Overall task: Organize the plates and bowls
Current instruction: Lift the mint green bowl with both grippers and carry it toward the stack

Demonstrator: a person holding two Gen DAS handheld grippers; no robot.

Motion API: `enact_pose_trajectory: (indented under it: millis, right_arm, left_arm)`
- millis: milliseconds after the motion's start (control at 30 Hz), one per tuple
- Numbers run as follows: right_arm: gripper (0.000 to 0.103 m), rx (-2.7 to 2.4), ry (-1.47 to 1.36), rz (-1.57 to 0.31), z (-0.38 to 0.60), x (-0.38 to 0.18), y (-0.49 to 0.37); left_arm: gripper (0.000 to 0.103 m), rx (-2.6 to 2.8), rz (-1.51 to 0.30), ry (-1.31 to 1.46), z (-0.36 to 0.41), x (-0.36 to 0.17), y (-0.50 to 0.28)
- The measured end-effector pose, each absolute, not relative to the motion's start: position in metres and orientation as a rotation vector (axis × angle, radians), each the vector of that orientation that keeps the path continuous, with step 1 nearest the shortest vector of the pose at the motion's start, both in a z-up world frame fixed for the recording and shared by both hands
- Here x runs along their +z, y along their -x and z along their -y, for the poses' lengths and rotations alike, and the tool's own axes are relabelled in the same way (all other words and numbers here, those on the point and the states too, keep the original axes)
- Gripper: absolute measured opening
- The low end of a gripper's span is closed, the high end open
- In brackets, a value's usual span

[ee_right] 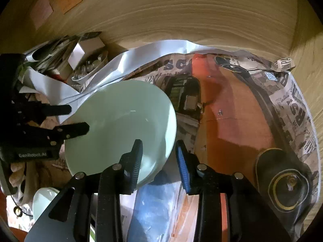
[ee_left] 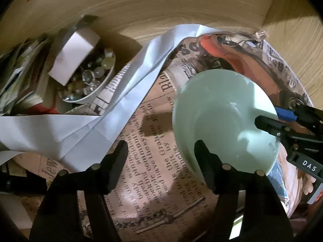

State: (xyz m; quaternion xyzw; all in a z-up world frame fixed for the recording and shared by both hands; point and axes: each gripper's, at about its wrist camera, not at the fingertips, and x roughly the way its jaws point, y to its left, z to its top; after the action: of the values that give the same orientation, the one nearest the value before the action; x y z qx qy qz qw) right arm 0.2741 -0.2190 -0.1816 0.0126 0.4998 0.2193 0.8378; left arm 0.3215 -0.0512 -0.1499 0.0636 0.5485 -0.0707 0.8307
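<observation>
Mint bowl (ee_right: 121, 125), white bowl (ee_left: 88, 80) perhaps holding beads (ee_left: 94, 70)

Ahead of my right gripper (ee_right: 159, 155), a pale green bowl (ee_right: 121, 121) shows a smooth, glossy glazed finish. Beneath it I see matt printed newspaper (ee_right: 298, 109), creased, and a smooth white paper sheet (ee_right: 141, 58). The surrounding walls (ee_right: 201, 16) look like grained wood. My left gripper's fingers (ee_left: 117, 161) are matt black plastic; one right finger carries a ribbed blue pad (ee_right: 182, 161).

Second pale bowl (ee_right: 43, 203) cut off low left — contents of the far dish (ee_left: 88, 78) blurred
</observation>
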Motion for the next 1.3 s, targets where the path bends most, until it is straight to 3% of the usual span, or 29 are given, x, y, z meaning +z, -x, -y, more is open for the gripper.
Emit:
enact_pose_trajectory:
  millis: [133, 300, 1300]
  right_arm:
    - [0.03, 0.469, -0.036, -1.054, 0.214, -0.184, -0.273]
    - [0.018, 0.48, -0.035, -1.032, 0.213, -0.185, -0.272]
    - [0.017, 0.511, -0.012, -0.851, 0.196, -0.111, -0.195]
  left_arm:
    - [0.039, -0.185, -1.193, -0.139, 0.059, -0.157, -0.324]
    - [0.016, -0.22, -1.202, -0.133, 0.068, -0.16, -0.326]
    - [0.016, -0.181, -0.925, -0.089, 0.04, -0.079, -0.217]
